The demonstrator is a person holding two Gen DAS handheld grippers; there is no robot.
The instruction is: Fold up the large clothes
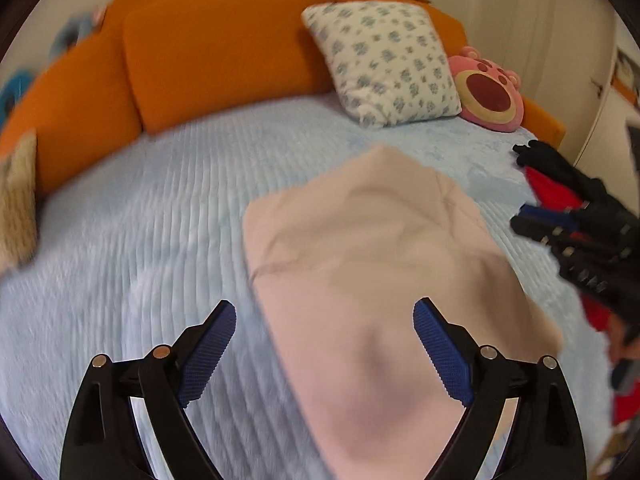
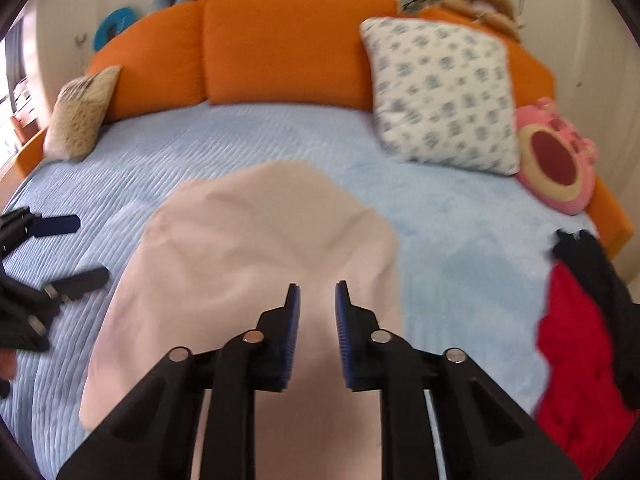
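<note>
1. My left hand-held gripper [image 1: 324, 320] hangs over the bed with its jaws spread wide; nothing is between the blue pads [image 1: 208, 354], and only bedspread and cloth show in the gap.
2. My right hand-held gripper [image 2: 317, 298] has its jaws drawn in to a narrow gap. The pads do not meet and I see no cloth pinched between them, only the garment lying below.
3. The task's thing, a pale pink garment [image 1: 384, 264], lies spread on the light blue bedspread [image 1: 140, 232], in the near middle of the bed. Its near end runs under both grippers and its far end is rounded and lightly creased.
4. In the right wrist view my left gripper shows at the left edge, its two fingers well apart above the bedspread, just left of the pink garment.
5. In the left wrist view my right gripper shows at the right edge, blurred, in front of a red garment [image 2: 576, 352].
6. The red garment lies at the right edge of the bed with a black garment [image 2: 600, 272] beside and partly over it, well apart from the pink one.
7. At the far side stand orange headboard cushions [image 2: 280, 40], a white pillow with blue print [image 2: 444, 92], a pink bear cushion [image 2: 556, 160] to its right, and a beige cushion [image 2: 80, 112] at the far left.
</note>
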